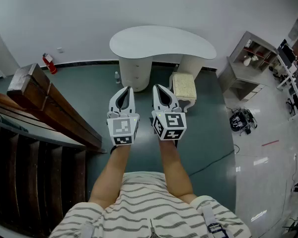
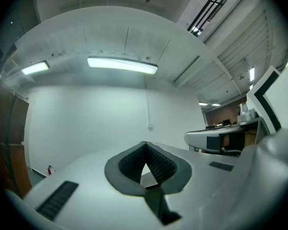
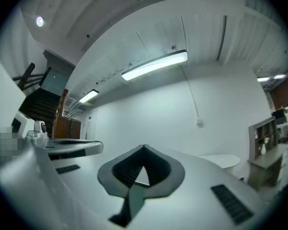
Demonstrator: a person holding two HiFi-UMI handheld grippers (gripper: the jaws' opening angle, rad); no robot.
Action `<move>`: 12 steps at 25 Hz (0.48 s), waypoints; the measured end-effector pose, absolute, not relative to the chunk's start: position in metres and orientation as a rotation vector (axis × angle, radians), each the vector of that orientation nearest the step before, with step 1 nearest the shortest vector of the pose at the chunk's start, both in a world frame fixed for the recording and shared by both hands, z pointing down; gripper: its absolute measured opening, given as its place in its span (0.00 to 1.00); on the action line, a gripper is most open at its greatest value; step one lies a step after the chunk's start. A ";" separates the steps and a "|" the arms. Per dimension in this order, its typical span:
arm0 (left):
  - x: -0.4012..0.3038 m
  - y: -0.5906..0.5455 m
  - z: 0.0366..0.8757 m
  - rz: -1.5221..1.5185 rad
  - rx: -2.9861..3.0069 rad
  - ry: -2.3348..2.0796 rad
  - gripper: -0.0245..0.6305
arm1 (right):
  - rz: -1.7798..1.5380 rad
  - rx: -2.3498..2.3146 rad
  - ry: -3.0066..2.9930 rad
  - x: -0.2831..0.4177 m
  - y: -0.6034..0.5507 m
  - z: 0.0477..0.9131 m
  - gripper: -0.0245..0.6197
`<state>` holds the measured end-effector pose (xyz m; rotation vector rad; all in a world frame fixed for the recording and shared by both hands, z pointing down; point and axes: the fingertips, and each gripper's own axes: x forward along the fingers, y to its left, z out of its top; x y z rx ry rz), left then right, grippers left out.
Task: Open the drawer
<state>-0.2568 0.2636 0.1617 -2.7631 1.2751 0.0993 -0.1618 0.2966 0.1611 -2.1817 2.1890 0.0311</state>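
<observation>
Faced green floor (image 1: 89, 90), white wall (image 1: 89, 14). Saw rounded white drawer unit (image 1: 135, 74) under curved tabletop (image 1: 161, 41), seemingly closed. Held left gripper (image 1: 124, 89), right gripper (image 1: 157, 87) with fingers together, empty.

Head view steeply downward; both gripper views level, toward one shared wall (image 2: 86, 123)

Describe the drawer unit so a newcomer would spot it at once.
Against the far white wall stands a white kidney-shaped desk. Under its left end is the rounded white drawer unit, unlike the cream-cushioned stool on its right.
</observation>
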 end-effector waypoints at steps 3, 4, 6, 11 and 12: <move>-0.254 0.267 0.162 0.095 -2.759 1.279 0.03 | 0.026 -2.181 2.190 -0.158 0.301 0.163 0.06; -0.253 0.268 0.161 0.095 -2.758 1.279 0.03 | 0.026 -2.180 2.192 -0.157 0.302 0.163 0.06; -0.250 0.271 0.160 0.097 -2.756 1.280 0.03 | 0.025 -2.175 2.196 -0.154 0.304 0.162 0.06; -0.232 0.282 0.155 0.125 -2.756 1.297 0.03 | 0.023 -2.144 2.228 -0.141 0.315 0.160 0.06; -0.227 0.286 0.154 0.130 -2.752 1.302 0.03 | 0.029 -2.139 2.236 -0.137 0.320 0.159 0.06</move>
